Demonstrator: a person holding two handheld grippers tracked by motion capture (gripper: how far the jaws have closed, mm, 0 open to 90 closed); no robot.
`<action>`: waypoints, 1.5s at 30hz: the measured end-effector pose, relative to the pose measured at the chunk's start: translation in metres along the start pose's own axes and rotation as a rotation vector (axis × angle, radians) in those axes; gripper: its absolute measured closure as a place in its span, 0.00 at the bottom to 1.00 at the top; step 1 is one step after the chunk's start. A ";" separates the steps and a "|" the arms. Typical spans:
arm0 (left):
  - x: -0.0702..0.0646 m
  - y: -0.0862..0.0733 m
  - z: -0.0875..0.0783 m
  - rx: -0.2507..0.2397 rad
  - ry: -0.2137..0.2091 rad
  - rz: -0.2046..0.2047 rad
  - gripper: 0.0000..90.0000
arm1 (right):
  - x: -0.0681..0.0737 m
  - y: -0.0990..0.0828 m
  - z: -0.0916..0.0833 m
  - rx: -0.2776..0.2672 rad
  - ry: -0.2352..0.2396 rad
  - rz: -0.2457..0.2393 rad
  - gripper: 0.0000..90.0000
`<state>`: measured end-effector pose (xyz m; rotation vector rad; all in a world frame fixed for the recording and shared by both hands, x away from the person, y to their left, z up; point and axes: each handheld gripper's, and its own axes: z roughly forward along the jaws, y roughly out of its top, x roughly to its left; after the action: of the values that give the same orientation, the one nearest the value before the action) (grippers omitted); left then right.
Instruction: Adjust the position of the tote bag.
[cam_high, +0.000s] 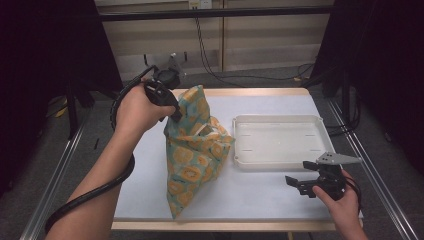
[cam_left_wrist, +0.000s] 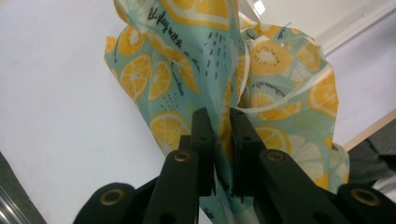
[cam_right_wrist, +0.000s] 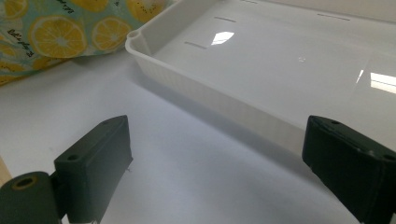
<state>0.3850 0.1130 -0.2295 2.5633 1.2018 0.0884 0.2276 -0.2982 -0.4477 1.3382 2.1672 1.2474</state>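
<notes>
Fabric of the lemon-print bag (cam_high: 196, 145) is pinched between the fingers (cam_left_wrist: 201, 140) of the left gripper (cam_high: 175, 112), which grips its top corner and holds that end up off the white surface (cam_high: 145, 175). The bag's lower end rests on the surface, just left of the white tray (cam_high: 280, 141). The right gripper (cam_high: 301, 184) hovers near the tray's front edge, its fingers (cam_right_wrist: 95, 156) spread wide with nothing between them. The step in hand looks like lifting the bag by one corner. Next, I judge, the right gripper should cross leftward from the tray and take a second hold on the cloth.
</notes>
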 end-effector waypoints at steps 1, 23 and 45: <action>-0.001 0.000 0.001 -0.002 -0.003 -0.013 0.92 | 0.000 0.000 -0.001 -0.003 -0.003 0.001 0.09; 0.009 0.008 0.000 0.055 -0.011 0.050 1.00 | -0.002 -0.003 -0.003 -0.003 0.003 0.010 0.09; 0.014 0.021 -0.019 -0.024 -0.070 0.217 1.00 | -0.004 -0.008 -0.005 0.006 -0.001 0.019 0.09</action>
<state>0.4065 0.1157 -0.2060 2.6435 0.8895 0.0592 0.2221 -0.3054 -0.4519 1.3648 2.1637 1.2482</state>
